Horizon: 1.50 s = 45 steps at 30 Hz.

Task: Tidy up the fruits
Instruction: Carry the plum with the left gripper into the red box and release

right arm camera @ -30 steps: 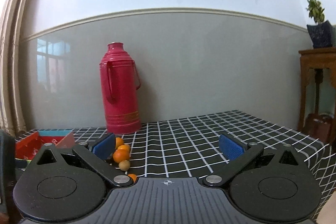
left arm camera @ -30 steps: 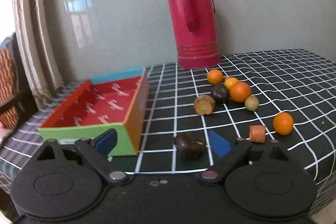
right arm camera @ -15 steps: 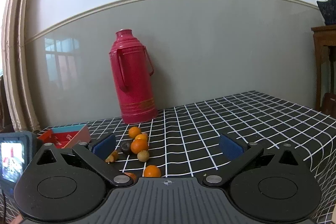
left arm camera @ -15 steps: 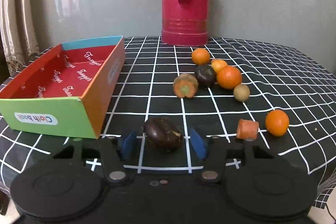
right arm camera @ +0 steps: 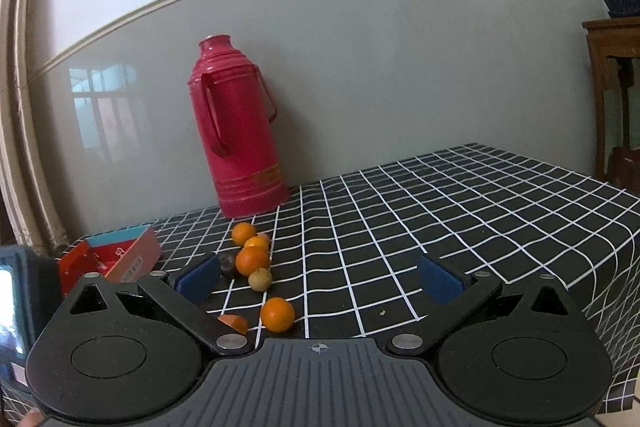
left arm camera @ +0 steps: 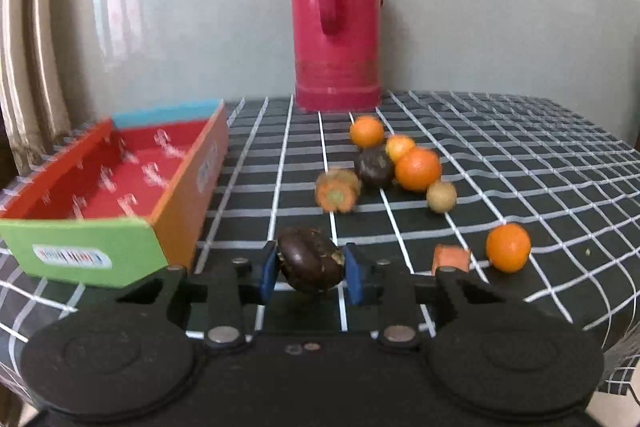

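Left hand-held gripper (left arm camera: 310, 273): jaws closing on the dark brown fruit (left arm camera: 310, 261). The fruit sits squarely between the blue pads (left arm camera: 267, 273), both of which look in contact with its sides. Its long axis runs across the jaws, pad to pad, so the grip is end-on. It looks at or just off the bench (left arm camera: 520, 147); I can't tell whether it is lifted.

Landmark is the cardboard tray (left arm camera: 80, 251). The held fruit is just to the right of the tray's near right corner, so the carry is probably short: up, left, over the orange side wall.

Tray contents: red floor is bare, no fruit in it.

Right of the tray, further back, a cluster touching or nearly touching: two oranges (left arm camera: 418, 169), a smaller yellow-orange one, a second dark fruit (left arm camera: 374, 167), a tan round one (left arm camera: 441, 197) and a cut orange-green piece (left arm camera: 337, 190). Nearer and further right: a lone orange (left arm camera: 508, 247) with a small orange chunk (left arm camera: 451, 255) just beside it.

Right hand-held gripper (right arm camera: 320, 279): jaws wide apart, nothing between them, hanging over the bench to the right of the fruit. It is nearer the lone orange; the left is nearer the tray.

The red thermos (left arm camera: 336, 11) stands behind the cluster, well clear of the carry path.
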Each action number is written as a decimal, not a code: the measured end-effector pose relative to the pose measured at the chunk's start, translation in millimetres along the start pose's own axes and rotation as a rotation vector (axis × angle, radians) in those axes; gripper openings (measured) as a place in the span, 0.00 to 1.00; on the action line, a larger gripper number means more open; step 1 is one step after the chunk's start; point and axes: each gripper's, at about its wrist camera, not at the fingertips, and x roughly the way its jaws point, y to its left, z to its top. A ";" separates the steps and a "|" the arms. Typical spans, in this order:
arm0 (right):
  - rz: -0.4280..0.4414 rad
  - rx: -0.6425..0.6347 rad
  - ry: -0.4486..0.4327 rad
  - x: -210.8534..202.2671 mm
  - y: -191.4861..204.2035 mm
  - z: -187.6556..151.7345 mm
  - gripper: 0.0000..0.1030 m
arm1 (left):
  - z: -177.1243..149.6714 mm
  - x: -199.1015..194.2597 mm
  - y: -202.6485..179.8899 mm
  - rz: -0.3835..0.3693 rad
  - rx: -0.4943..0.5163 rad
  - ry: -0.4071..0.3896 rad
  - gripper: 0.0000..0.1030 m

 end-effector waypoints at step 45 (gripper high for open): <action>0.199 -0.204 0.212 83.0 76.8 -22.7 0.95 | 52.9 -36.4 160.4 0.437 -0.291 -0.083 0.73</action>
